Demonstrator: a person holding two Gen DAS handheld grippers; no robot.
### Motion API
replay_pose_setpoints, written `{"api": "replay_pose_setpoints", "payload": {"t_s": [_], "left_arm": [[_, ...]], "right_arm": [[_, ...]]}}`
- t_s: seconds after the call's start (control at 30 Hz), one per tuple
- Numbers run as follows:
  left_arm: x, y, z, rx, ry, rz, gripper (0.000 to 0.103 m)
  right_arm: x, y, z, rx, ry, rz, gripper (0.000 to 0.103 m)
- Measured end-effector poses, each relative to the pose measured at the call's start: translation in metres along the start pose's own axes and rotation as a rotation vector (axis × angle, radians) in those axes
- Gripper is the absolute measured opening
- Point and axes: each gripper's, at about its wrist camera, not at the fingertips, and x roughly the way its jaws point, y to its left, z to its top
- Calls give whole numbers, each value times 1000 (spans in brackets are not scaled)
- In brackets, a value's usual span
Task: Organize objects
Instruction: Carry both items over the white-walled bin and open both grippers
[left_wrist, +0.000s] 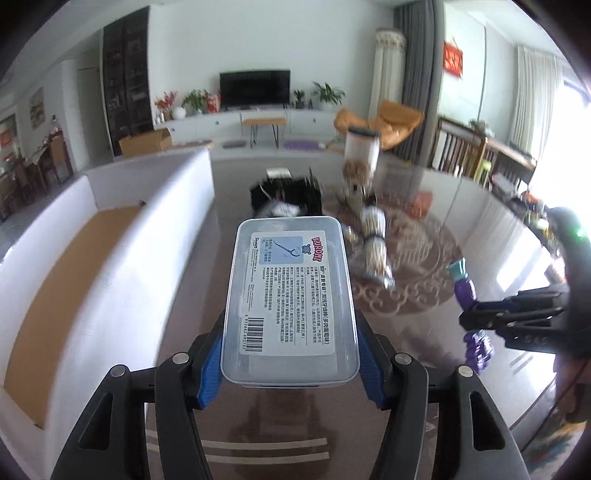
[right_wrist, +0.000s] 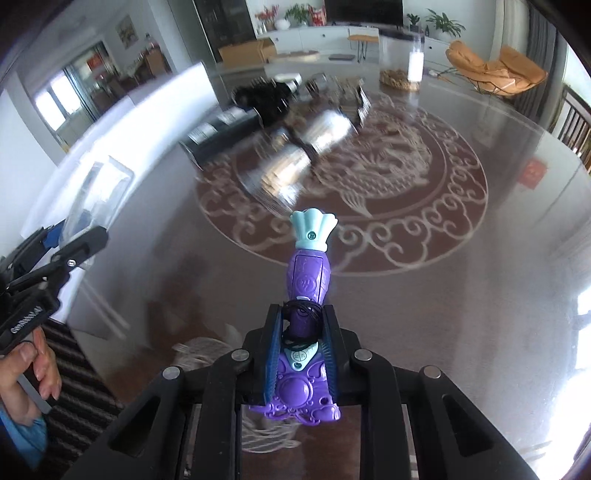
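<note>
My left gripper (left_wrist: 290, 354) is shut on a clear plastic box (left_wrist: 291, 295) with a printed label, held above the glossy brown table (left_wrist: 424, 325). My right gripper (right_wrist: 301, 343) is shut on a purple toy wand (right_wrist: 306, 280) with a pale teal fan-shaped tip, also held above the table. In the left wrist view the right gripper (left_wrist: 476, 317) and the wand (left_wrist: 463, 284) show at the right. In the right wrist view the left gripper (right_wrist: 85, 240) and its clear box (right_wrist: 96, 195) show at the left.
A white open cardboard box (left_wrist: 110, 258) stands along the table's left side. Further back lie bundles of sticks (left_wrist: 375, 243), a black heap (left_wrist: 284, 195), a tall clear jar (left_wrist: 362, 147) and blurred packets (right_wrist: 288, 173). A hand (right_wrist: 29, 369) shows lower left.
</note>
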Motion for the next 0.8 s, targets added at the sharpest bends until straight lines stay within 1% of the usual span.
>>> {"api": "replay_pose_setpoints", "payload": {"t_s": [0.13, 0.27, 0.33, 0.4, 0.5, 0.63, 0.73, 0.8], "left_arm": [[-41, 31, 14, -80, -65, 11, 60], [-69, 80, 27, -182, -98, 42, 60], [-79, 108, 32, -224, -107, 74, 60], [-86, 134, 36, -242, -111, 130, 60], [-94, 176, 42, -279, -106, 200, 60], [-89, 223, 43, -331, -54, 271, 60], [-78, 251, 38, -361, -14, 319, 60], [-70, 262, 35, -363, 7, 349, 60]], "right_arm": [[-21, 20, 20, -24, -71, 31, 21], [-41, 57, 49, -68, -138, 113, 21], [-46, 83, 68, -97, -167, 159, 21], [-49, 109, 86, -125, -189, 207, 21], [-56, 155, 118, -177, -224, 278, 21], [-58, 222, 156, -251, -257, 370, 21], [-50, 264, 187, -265, -252, 431, 21], [-38, 288, 204, -263, -224, 465, 21]]}}
